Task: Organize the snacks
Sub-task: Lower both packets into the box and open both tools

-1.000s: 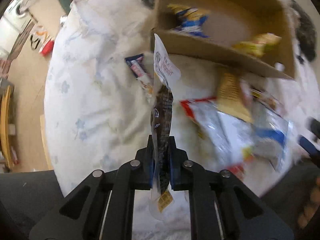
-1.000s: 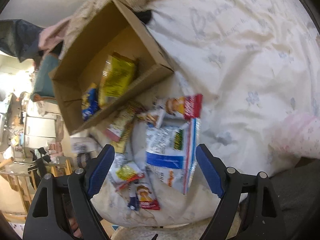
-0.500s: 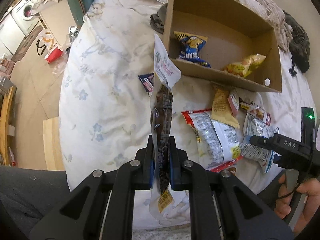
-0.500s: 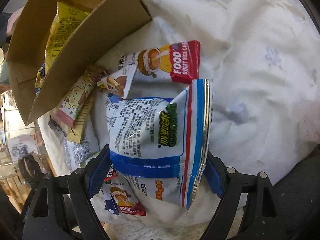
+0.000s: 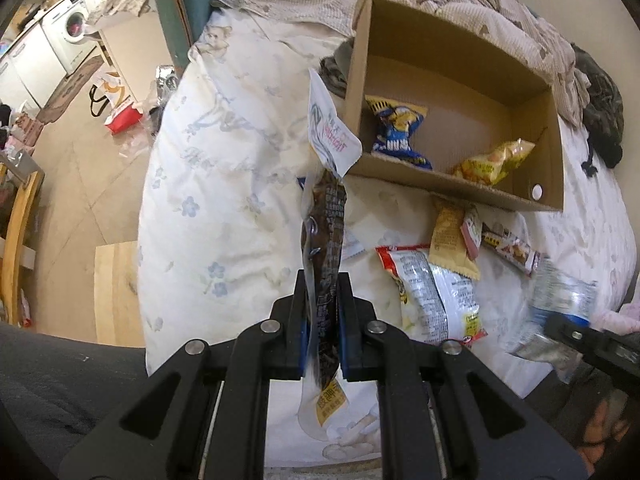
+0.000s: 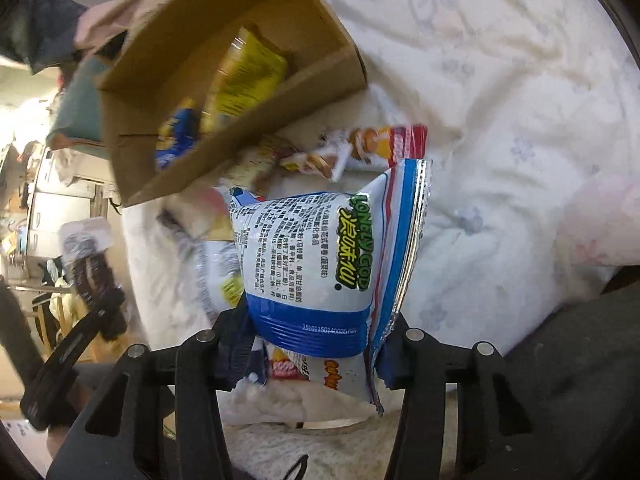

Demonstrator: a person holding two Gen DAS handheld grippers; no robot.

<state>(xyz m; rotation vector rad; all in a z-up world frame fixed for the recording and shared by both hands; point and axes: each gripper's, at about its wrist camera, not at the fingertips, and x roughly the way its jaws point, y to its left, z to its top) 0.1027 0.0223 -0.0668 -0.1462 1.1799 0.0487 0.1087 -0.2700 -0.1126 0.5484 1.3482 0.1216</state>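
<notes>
My left tongs [image 5: 323, 334] are clamped tight on a dark snack packet [image 5: 326, 240], lifted above the bed [image 5: 208, 184]. My right tongs [image 6: 316, 344] are closing on a blue-and-white chip bag [image 6: 320, 256], near the cardboard box [image 6: 240, 12].

washing machine [image 5: 72, 36] | red-white bag [image 5: 120, 114] on floor | dark garment [image 5: 602, 120] on bed

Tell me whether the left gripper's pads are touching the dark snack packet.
Touching. The left wrist view shows the left gripper clamped shut on the dark snack packet, both pads against it.
</notes>
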